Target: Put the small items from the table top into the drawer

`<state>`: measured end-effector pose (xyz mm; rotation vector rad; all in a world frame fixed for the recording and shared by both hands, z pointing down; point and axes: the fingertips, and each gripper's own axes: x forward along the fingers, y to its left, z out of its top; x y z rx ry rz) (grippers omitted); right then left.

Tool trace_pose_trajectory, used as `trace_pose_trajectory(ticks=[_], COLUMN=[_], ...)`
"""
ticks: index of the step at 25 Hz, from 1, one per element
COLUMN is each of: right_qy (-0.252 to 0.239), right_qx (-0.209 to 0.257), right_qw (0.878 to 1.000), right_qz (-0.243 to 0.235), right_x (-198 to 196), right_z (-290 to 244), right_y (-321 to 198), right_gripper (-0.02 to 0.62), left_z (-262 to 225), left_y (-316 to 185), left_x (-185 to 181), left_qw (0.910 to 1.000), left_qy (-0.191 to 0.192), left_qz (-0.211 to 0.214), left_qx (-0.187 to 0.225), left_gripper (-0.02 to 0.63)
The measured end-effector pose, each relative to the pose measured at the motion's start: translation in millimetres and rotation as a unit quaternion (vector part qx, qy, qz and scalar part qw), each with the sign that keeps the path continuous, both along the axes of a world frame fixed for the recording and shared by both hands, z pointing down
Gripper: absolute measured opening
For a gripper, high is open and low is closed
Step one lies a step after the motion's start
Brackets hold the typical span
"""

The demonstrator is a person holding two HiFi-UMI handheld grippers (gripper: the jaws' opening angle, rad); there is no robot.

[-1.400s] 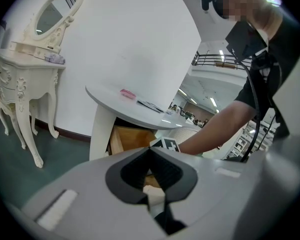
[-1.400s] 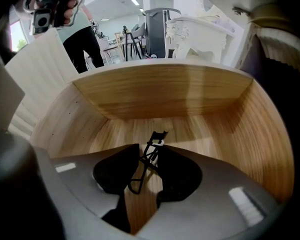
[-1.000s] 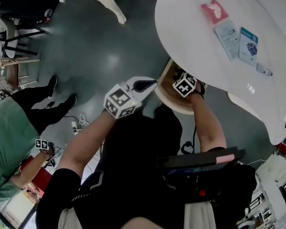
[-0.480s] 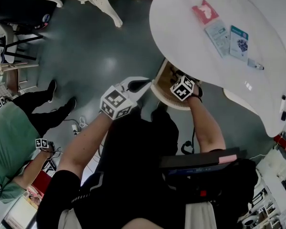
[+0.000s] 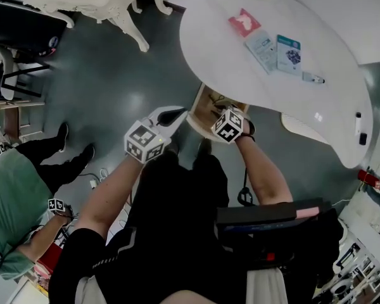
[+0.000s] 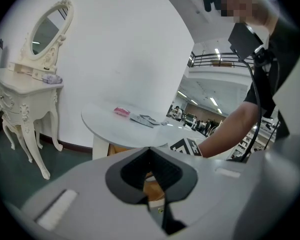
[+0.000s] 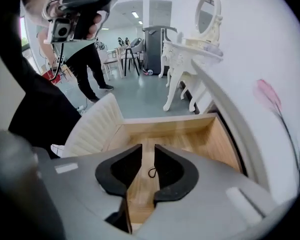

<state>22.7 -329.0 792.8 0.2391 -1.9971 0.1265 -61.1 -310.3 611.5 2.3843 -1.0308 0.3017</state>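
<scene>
several packets point(image 5: 264, 42) sit on the desk point(image 5: 209, 49) beyond the right claw point(image 7: 147, 151), empty, jaws just narrowed over a black tool point(image 7: 152, 173) in the drawer point(image 7: 212, 136); left claw point(image 6: 150, 153) closed; next, fetch one.

Drawer point(image 5: 201, 106) open from above near front; table top point(image 5: 221, 49) overhangs its rear part.

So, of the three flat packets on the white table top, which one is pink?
The pink flat packet, leftmost in the head view; its neighbours are a pale grey packet and a teal-and-white packet.
</scene>
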Motion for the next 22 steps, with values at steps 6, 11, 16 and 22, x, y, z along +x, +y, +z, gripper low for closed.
trace_pose_trajectory(ticks=[6, 11, 16, 22], right_qy=[-0.065, -0.121, -0.18, -0.279], right_qx=[0.024, 0.042, 0.073, 0.104], right_qw=[0.997, 0.989, 0.977, 0.947], right_qz=[0.04, 0.069, 0.092, 0.123], right_x=[4, 4, 8, 11], right_z=[-60, -109, -161, -241], right_y=[2, 8, 8, 5], right_gripper=[0.017, 0.003, 0.003, 0.003], left_z=[-41, -76, -101, -133], left_y=[0, 1, 6, 9], left_x=[23, 31, 33, 24], left_qw=[0.999, 0.9967, 0.9944, 0.9884], left_qy=[0.001, 0.023, 0.02, 0.019], left_qz=[-0.007, -0.037, -0.054, -0.092], left_qx=[0.043, 0.069, 0.089, 0.119], left_gripper=[0.0, 0.0, 0.0, 0.0])
